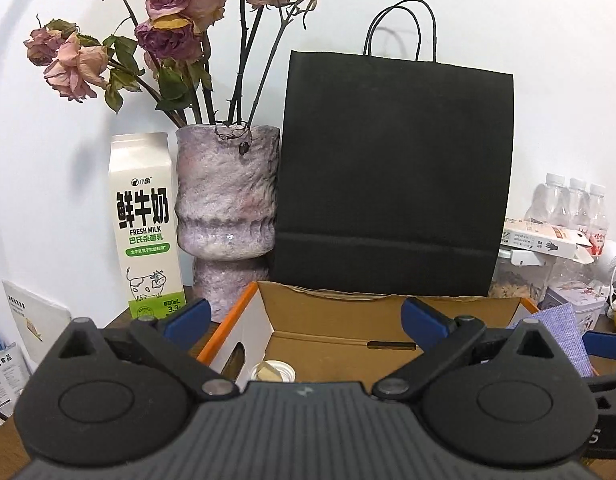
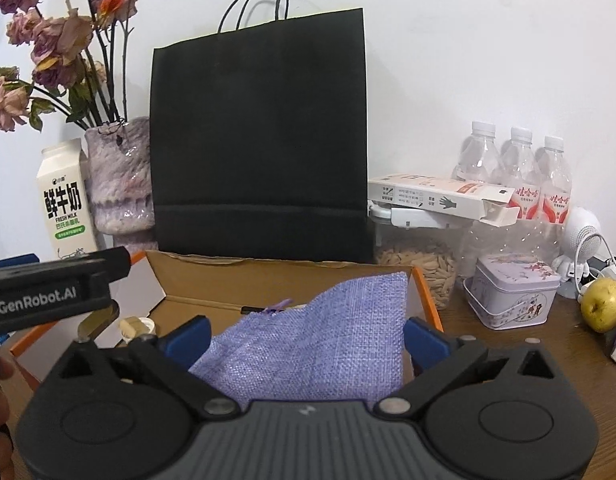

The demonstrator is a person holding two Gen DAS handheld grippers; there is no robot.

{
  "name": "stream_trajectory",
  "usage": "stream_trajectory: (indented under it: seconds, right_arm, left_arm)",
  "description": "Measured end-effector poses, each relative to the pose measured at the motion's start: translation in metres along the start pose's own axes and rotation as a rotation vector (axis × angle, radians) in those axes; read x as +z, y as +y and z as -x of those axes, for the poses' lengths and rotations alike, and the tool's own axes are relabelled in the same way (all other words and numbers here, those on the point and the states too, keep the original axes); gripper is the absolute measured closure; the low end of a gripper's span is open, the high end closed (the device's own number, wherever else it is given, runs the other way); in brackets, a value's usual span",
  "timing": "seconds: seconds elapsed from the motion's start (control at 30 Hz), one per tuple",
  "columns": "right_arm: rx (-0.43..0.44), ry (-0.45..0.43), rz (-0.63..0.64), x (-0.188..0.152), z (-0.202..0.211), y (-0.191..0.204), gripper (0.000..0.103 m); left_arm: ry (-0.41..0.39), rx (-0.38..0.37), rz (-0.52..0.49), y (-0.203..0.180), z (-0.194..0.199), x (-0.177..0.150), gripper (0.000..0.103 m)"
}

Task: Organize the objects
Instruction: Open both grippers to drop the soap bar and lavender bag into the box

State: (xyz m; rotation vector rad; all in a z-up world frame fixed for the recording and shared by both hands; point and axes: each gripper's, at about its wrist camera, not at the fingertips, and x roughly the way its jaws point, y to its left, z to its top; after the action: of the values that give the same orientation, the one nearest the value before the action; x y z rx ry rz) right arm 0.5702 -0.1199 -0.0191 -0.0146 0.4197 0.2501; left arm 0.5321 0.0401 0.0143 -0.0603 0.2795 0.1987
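Note:
An open cardboard box point(image 1: 340, 344) point(image 2: 267, 280) with orange edges lies on the brown table just in front of me. My left gripper point(image 1: 305, 320) hovers over its left half, open, with nothing between the blue pads point(image 1: 187, 316). Below it, a small white round tub point(image 1: 272, 372) point(image 2: 137, 326) sits in the box. A purple woven pouch point(image 2: 320, 336) point(image 1: 560, 332) rests in the right half, leaning up against the box wall. My right gripper point(image 2: 308, 334) is open around it, and the pads point(image 2: 424, 340) stand beside the cloth without pressing it.
A black paper bag point(image 1: 392, 176) point(image 2: 259, 148) stands right behind the box. To its left are a vase of dried roses point(image 1: 227, 208) and a milk carton point(image 1: 145, 220). On the right are water bottles point(image 2: 516, 176), a flat carton point(image 2: 440, 196), a grain jar point(image 2: 420, 268), a tin point(image 2: 512, 296) and a yellow fruit point(image 2: 602, 304).

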Motion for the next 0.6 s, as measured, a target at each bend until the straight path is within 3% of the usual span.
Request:
stream_trajectory:
  seconds: [0.6]
  right_arm:
    - [0.021,-0.025,0.039,0.009,0.032,0.005,0.0]
  left_arm:
    - [0.035,-0.005,0.025,0.013,0.023,0.01,0.0]
